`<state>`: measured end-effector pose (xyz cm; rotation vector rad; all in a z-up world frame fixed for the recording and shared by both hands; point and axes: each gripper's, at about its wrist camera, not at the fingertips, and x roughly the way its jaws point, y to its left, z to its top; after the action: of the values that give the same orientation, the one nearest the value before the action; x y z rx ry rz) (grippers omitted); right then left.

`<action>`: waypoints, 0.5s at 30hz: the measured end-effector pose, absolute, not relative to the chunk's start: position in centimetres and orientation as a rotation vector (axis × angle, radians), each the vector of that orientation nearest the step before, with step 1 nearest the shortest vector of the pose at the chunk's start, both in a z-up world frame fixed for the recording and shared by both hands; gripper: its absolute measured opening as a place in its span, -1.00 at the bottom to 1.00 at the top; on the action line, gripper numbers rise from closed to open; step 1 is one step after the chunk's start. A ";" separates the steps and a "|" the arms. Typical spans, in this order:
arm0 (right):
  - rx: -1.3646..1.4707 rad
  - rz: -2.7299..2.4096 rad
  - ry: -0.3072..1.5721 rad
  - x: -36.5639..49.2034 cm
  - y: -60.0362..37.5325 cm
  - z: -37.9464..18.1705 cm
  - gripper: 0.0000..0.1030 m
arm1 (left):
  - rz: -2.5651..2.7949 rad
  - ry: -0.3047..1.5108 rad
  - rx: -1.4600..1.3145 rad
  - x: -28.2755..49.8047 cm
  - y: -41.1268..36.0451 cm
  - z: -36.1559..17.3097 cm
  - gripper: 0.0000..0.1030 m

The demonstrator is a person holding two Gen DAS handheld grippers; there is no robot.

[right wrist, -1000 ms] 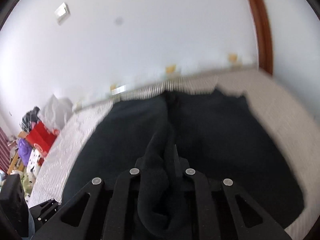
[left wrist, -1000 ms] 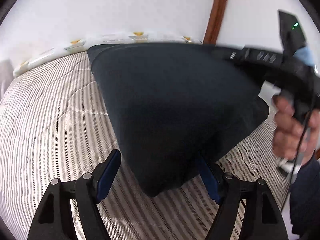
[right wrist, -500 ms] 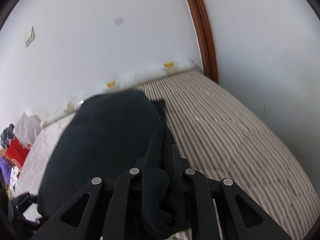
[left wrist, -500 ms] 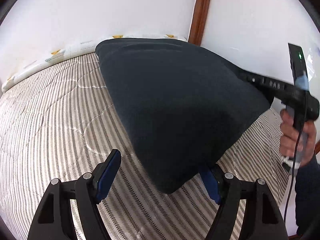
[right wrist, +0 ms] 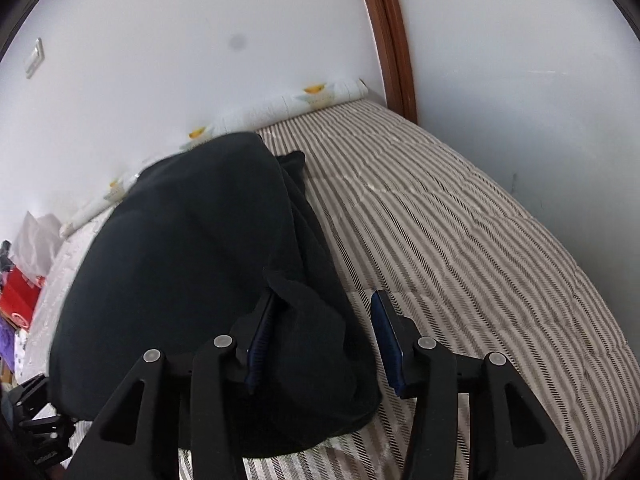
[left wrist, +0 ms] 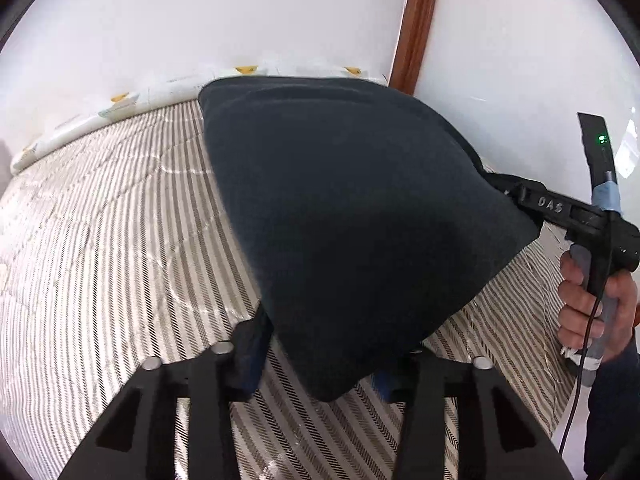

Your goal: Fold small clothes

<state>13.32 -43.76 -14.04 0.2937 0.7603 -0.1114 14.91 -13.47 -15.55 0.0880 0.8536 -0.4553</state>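
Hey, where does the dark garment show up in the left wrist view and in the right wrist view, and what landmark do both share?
Left wrist view: the dark garment fills the centre, reaching from near the far wall down between that camera's own fingers.
Right wrist view: it covers the left and lower centre, a bunched corner between the fingers.
Shared landmark: the brown wooden trim running up the wall behind the striped bed.

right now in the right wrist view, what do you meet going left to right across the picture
red box → dark garment → right tool, its jaws opening with a fold of the garment between them → striped bed cover → white wall
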 end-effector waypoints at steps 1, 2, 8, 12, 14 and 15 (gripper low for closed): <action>0.293 -0.106 0.759 13.5 -43.4 -14.1 -0.25 | -0.460 0.850 0.080 15.0 -13.3 -15.4 -0.40; 0.294 -0.101 0.753 13.6 -43.2 -14.1 -0.35 | -0.465 0.849 0.069 15.0 -13.0 -15.2 -0.47; 0.308 -0.094 0.730 14.2 -41.7 -13.7 -0.55 | -0.446 0.820 0.036 15.1 -11.5 -14.5 -0.55; 0.332 -0.068 0.731 14.7 -40.9 -13.7 -0.56 | -0.421 0.818 -0.006 15.2 -9.6 -13.9 -0.57; 0.333 -0.057 0.737 15.2 -39.9 -13.5 -0.57 | -0.407 0.812 -0.015 15.3 -8.5 -13.5 -0.58; 0.329 -0.049 0.739 15.5 -39.3 -13.4 -0.57 | -0.399 0.806 -0.017 15.4 -8.0 -13.3 -0.58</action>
<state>15.54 -39.32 -13.42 0.3292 0.7387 -0.0489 15.38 -7.97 -13.33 -0.0173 0.8064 -0.3992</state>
